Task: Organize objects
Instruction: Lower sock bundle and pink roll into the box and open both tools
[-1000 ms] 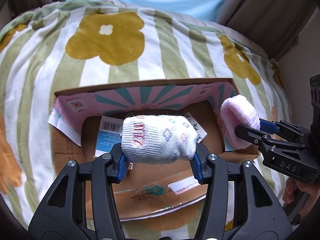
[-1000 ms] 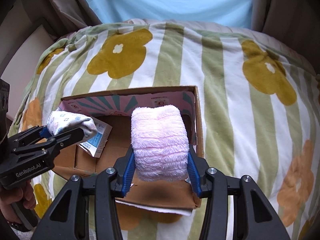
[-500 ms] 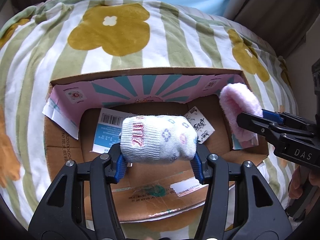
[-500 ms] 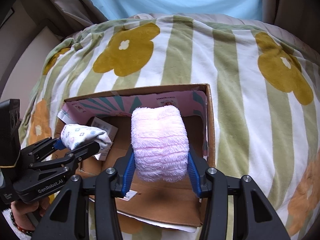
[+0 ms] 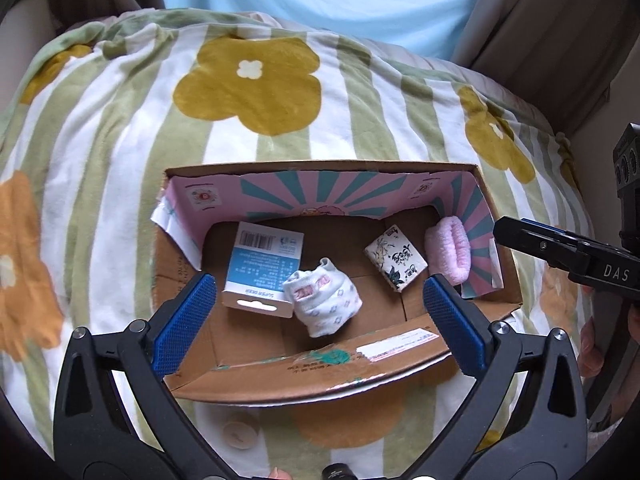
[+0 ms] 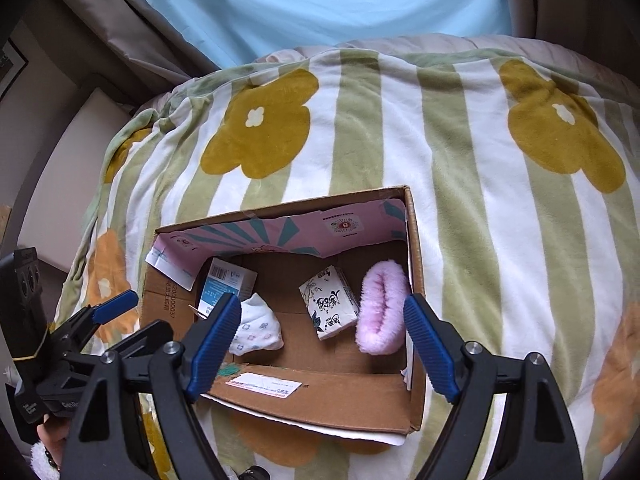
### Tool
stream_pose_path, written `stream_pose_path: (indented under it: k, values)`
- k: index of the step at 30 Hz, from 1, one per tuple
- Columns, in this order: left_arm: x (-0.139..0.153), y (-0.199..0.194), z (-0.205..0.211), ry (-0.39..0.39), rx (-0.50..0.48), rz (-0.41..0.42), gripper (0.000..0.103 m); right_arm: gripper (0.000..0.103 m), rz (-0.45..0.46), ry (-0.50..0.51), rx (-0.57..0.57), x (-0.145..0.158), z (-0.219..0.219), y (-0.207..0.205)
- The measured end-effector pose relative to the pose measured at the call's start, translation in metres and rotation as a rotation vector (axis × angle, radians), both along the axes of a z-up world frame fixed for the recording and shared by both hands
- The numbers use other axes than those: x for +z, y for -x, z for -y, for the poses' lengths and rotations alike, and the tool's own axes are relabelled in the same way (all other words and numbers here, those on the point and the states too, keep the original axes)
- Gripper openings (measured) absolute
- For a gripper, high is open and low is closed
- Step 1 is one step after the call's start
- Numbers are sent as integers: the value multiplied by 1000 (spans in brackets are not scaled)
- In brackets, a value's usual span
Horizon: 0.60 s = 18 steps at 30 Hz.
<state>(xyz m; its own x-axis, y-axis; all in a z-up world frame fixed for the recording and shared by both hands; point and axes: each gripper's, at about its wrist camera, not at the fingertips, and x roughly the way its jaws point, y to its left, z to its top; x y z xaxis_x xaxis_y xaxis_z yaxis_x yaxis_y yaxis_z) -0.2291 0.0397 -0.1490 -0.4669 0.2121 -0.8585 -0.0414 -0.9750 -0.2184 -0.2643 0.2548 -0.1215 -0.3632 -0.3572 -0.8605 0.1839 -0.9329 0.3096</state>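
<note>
Now both claws wide above box (image 5: 320, 170)

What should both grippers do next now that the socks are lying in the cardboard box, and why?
Probably lift both straight up and away. The left gripper and right gripper are open and empty; the white patterned sock and the fluffy pink sock lie on the floor of the cardboard box, so nothing is left to hold there.
</note>
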Motion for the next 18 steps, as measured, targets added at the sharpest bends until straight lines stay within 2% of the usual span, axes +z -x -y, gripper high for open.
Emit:
stream_pose_path:
  k: [14, 18]
  values:
    - [22, -29, 15, 10, -47, -13, 103, 80, -43, -22, -16, 21, 9, -23]
    - [34, -45, 25, 17, -27, -49, 103, 80, -97, -57, -12, 35, 12, -35]
